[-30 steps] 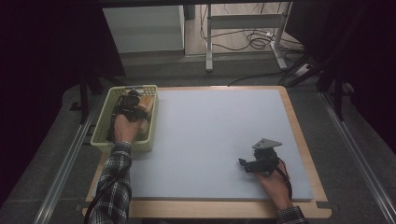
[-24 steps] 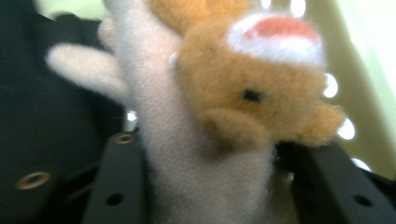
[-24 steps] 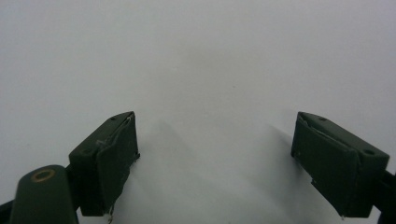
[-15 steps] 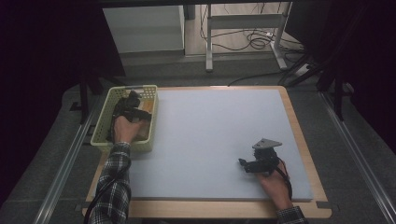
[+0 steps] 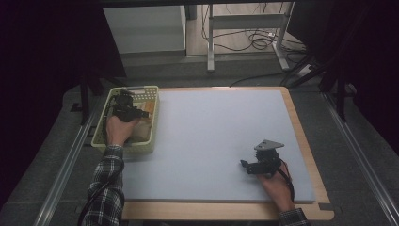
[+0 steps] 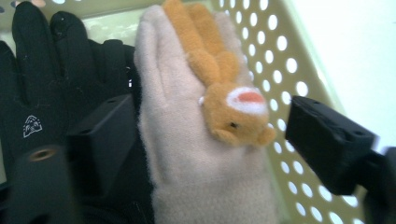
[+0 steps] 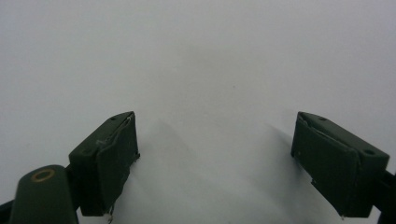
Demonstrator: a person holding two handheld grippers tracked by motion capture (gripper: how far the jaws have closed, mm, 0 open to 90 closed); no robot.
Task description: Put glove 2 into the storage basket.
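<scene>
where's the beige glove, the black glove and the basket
beige glove [image 6: 187, 154], left gripper view, on its palm
black glove [image 6: 32, 93], left gripper view, on its back
basket [image 6: 280, 70], left gripper view, on its perforated wall

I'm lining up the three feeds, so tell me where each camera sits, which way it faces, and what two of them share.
High view: above the person's side, looking forward and down on the table; both forearms, left tongs in the basket, right tongs on the mat.
Left gripper view: on the left tongs, looking along open jaws at a beige mitten with an orange plush animal, beside a black glove.
Right gripper view: on the right tongs, jaws open over bare mat.
Shared: the basket, in the high and left gripper views.
</scene>
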